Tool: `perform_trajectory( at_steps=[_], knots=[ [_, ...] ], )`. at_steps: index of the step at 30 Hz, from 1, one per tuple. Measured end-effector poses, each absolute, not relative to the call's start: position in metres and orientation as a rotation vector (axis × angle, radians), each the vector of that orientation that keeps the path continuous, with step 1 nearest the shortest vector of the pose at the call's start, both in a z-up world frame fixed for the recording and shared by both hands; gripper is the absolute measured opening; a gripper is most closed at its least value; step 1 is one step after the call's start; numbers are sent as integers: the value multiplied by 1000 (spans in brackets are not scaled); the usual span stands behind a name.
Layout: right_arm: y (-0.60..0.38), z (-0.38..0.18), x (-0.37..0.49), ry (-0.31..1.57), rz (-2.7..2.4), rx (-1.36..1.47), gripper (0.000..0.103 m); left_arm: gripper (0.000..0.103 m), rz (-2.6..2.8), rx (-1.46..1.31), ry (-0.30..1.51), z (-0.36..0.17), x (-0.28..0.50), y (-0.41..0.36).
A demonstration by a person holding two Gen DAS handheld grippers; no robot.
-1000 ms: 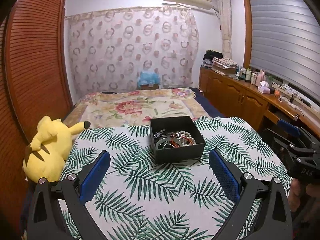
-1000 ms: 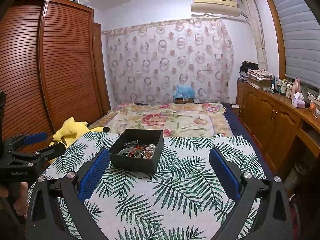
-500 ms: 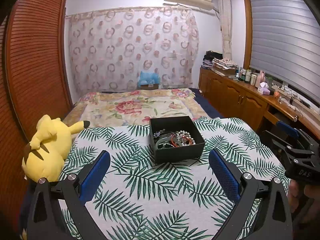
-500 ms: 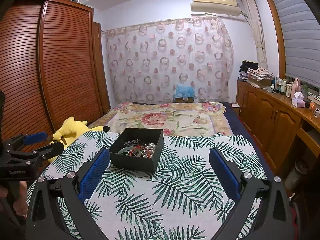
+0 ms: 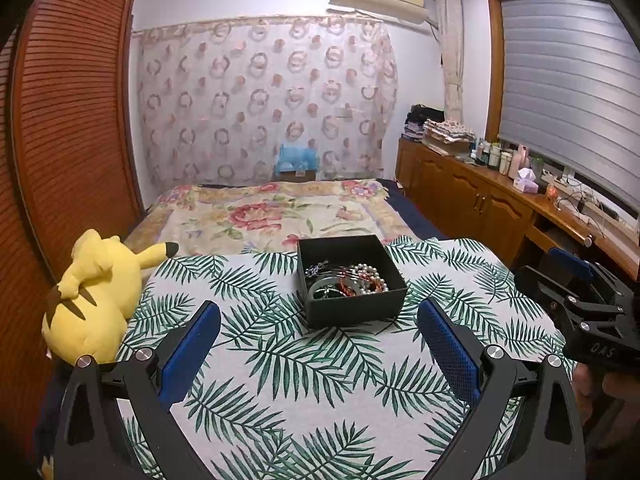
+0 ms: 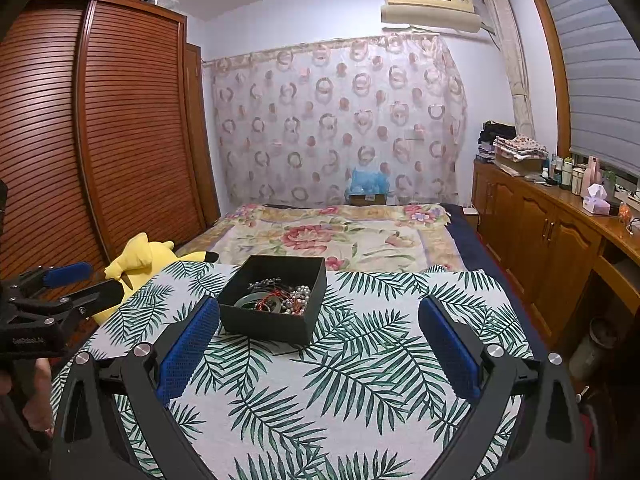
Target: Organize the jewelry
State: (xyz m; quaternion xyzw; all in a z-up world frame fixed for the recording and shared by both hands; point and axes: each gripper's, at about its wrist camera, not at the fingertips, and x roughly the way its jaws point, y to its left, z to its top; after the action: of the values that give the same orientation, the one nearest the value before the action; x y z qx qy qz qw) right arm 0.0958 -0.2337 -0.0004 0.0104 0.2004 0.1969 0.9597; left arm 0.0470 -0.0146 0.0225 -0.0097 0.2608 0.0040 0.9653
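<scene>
An open black box (image 5: 352, 308) (image 6: 272, 320) stands on the palm-leaf cloth (image 5: 280, 380) (image 6: 340, 392), holding a tangle of jewelry (image 5: 346, 282) (image 6: 278, 298): a pearl strand, a green bangle, red and silver pieces. My left gripper (image 5: 318, 344) hovers open just short of the box, nothing between its blue pads. My right gripper (image 6: 318, 344) is open too, the box ahead and slightly left of it. In the left wrist view the right gripper (image 5: 576, 280) shows at the right edge, and the right wrist view catches the left gripper (image 6: 68, 278) at its left edge.
A yellow plush toy (image 5: 96, 300) (image 6: 144, 258) lies at the cloth's left edge. A bed with a floral cover (image 5: 272, 216) stretches behind. Louvred wardrobe doors (image 6: 100, 140) line the left; a wooden cabinet (image 6: 540, 228) with bottles runs along the right.
Both views have shifted only slightly; the box appears a touch closer in the right wrist view. Both grippers stay open and empty.
</scene>
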Motion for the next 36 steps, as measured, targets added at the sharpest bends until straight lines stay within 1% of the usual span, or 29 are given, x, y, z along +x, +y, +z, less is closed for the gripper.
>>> perform_trajectory(
  at_steps=[36],
  knots=[
    [-230, -8, 96, 408, 398, 18, 100, 95, 9, -26, 524, 22, 48, -17]
  ],
)
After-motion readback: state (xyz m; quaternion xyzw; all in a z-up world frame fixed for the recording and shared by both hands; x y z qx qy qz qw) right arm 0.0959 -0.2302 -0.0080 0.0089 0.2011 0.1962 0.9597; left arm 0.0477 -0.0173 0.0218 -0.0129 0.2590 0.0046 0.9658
